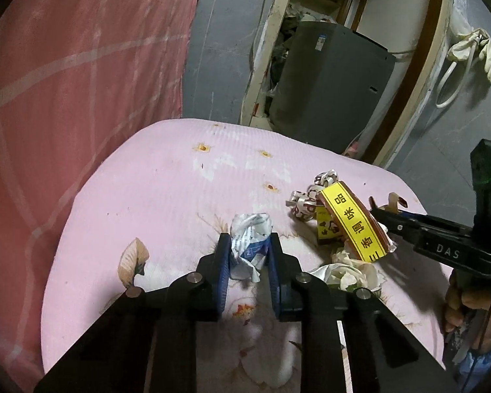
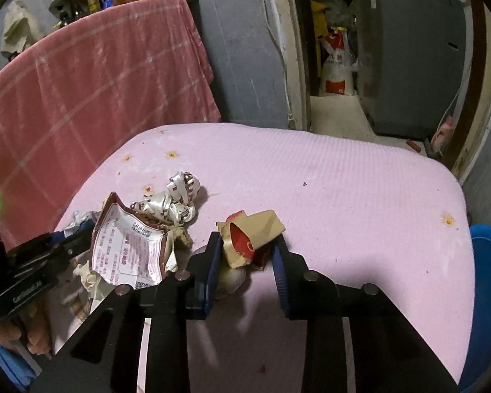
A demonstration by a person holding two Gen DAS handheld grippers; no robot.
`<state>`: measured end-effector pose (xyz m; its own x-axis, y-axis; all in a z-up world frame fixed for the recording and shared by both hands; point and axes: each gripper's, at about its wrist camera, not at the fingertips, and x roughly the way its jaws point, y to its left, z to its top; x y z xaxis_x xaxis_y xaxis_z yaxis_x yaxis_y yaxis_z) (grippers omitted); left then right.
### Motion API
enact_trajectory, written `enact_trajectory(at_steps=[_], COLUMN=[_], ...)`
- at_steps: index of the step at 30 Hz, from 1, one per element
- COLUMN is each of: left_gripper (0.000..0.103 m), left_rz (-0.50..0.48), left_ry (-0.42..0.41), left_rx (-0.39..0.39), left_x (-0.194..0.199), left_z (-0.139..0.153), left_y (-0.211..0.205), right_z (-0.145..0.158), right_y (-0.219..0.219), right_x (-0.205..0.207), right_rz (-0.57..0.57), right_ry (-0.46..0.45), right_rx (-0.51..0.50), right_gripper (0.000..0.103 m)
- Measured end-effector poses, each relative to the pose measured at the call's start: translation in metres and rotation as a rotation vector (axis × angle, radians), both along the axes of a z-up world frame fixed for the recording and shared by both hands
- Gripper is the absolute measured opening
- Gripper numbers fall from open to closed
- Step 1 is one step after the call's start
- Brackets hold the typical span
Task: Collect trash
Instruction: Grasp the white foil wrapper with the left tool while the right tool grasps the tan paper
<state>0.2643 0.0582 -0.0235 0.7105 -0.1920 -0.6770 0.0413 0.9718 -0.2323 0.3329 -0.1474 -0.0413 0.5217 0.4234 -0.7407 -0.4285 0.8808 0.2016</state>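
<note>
On the pink padded table (image 1: 167, 177) my left gripper (image 1: 249, 244) is shut on a crumpled white-and-blue wrapper (image 1: 250, 227), whose top pokes up between the blue pads. In the right wrist view my right gripper (image 2: 247, 245) is shut on a torn brown-and-red cardboard piece (image 2: 262, 226) that rests on the table (image 2: 343, 196). Between the two lie a yellow-banded brown seasoning packet (image 1: 353, 226), a crumpled silver-and-red wrapper (image 1: 306, 201) and a wad of tissue (image 1: 347, 273). The right gripper (image 1: 381, 211) shows at the packet's right edge.
A red checked cloth (image 1: 65, 82) hangs over something behind the table on the left. A blue bin (image 2: 487, 294) stands past the table's right edge. Beyond is a doorway with a grey appliance (image 1: 327, 75) and a sack (image 2: 337, 65). A hand (image 1: 468, 308) holds the right gripper.
</note>
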Motion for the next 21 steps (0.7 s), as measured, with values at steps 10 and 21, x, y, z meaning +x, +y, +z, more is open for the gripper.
enact_trajectory(at_steps=[10,21], left_gripper=[0.013,0.013], left_rz=[-0.002,-0.039], left_ry=[-0.168,-0.359], left_rx=[0.027,-0.033], left_x=[-0.037,-0.061], left_z=[0.025,0.066], left_y=[-0.011,-0.052], right_z=[0.023,0.074], right_y=[-0.019,-0.053], right_x=[-0.044,-0.101], right_rz=[-0.038,-0.126], right_ry=[-0.201,-0.476], right_rx=[0.039,0.100], right_gripper=[0.026,0.026])
